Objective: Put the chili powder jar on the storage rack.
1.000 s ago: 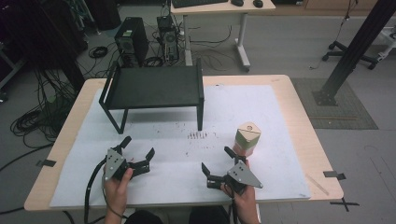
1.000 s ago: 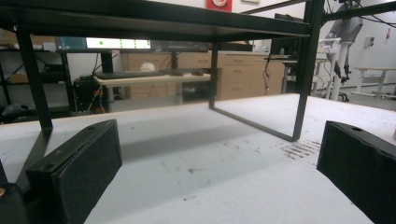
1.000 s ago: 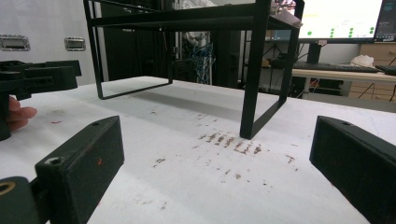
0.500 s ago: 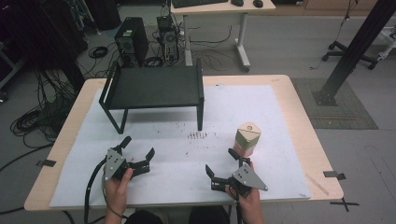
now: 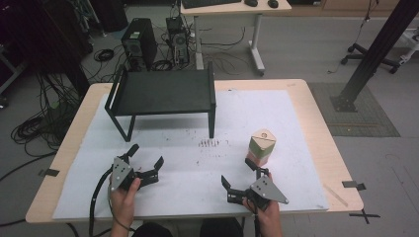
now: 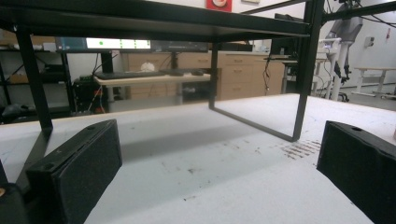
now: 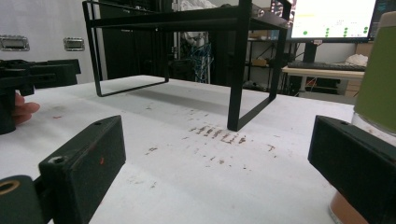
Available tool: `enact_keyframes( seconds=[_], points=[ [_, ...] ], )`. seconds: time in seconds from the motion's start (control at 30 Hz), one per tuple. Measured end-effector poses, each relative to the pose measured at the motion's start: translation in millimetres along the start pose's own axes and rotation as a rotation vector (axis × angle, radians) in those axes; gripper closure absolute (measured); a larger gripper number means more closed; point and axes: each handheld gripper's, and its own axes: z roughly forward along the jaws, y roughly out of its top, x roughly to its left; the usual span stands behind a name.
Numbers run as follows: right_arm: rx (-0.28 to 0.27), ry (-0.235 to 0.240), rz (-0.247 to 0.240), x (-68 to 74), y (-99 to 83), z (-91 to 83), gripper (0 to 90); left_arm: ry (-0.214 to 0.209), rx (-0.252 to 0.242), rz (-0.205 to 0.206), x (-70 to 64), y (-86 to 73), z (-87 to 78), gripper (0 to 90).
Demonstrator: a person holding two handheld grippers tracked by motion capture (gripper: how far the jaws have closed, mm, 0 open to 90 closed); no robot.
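We see a grey floor strewn with black cables, a computer tower beyond the table's far edge, a light desk, wooden cabinets and a lit monitor.

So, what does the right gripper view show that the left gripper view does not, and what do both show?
Right gripper view alone: the green-topped container beside its right jaw, the left gripper with a fingertip at the far left, and a lit monitor.
Left gripper view alone: a desk with a keyboard seen under the rack, and wooden cabinets.
Both: the black rack, the stained white mat, and open black jaws.
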Motion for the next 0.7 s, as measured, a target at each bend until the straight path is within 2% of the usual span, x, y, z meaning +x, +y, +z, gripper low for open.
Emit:
enact_keyframes(
  seconds=[0.7],
  points=[
    [-0.005,0.001,0.003,-9.5,-0.3,-12.4,4.7,0.000,0.000,-0.002,0.0,0.0,0.1,0.2]
  ],
)
